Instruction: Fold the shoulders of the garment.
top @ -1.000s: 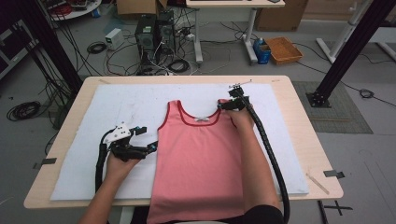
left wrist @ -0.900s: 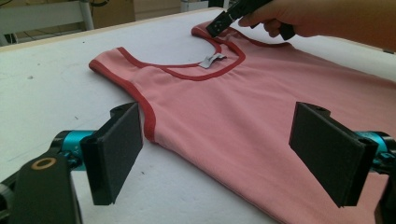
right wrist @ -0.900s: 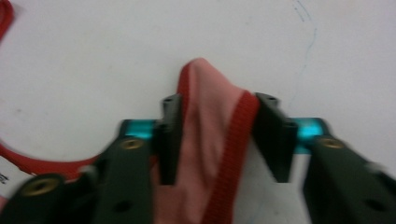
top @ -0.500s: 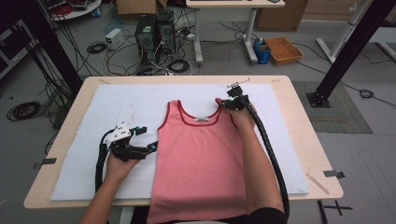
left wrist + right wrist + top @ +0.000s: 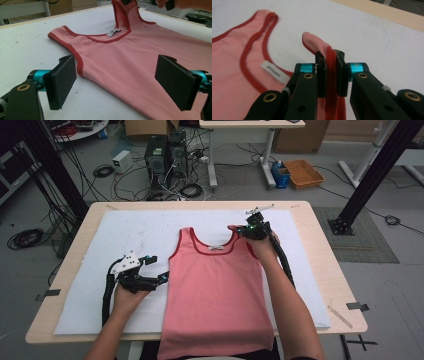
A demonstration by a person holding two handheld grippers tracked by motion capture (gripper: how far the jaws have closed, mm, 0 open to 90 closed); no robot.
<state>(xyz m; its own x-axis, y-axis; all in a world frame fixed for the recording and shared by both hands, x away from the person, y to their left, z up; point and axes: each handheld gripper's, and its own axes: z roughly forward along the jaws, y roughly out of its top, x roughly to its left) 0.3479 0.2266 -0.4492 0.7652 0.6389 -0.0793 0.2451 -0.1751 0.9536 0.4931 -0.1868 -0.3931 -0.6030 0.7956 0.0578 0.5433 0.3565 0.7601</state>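
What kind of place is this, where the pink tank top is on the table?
Probably a lab or workshop: black desktop computer towers and tangled cables on the grey floor, black metal frame posts, and a white-padded wooden table.

The tank top (image 5: 215,290) was matt pink knit cloth with darker red ribbed binding; the mat (image 5: 145,232) under it looked white, soft and faintly scuffed; the table (image 5: 327,265) showed pale smooth wood; the gripper pads (image 5: 63,80) were matt black
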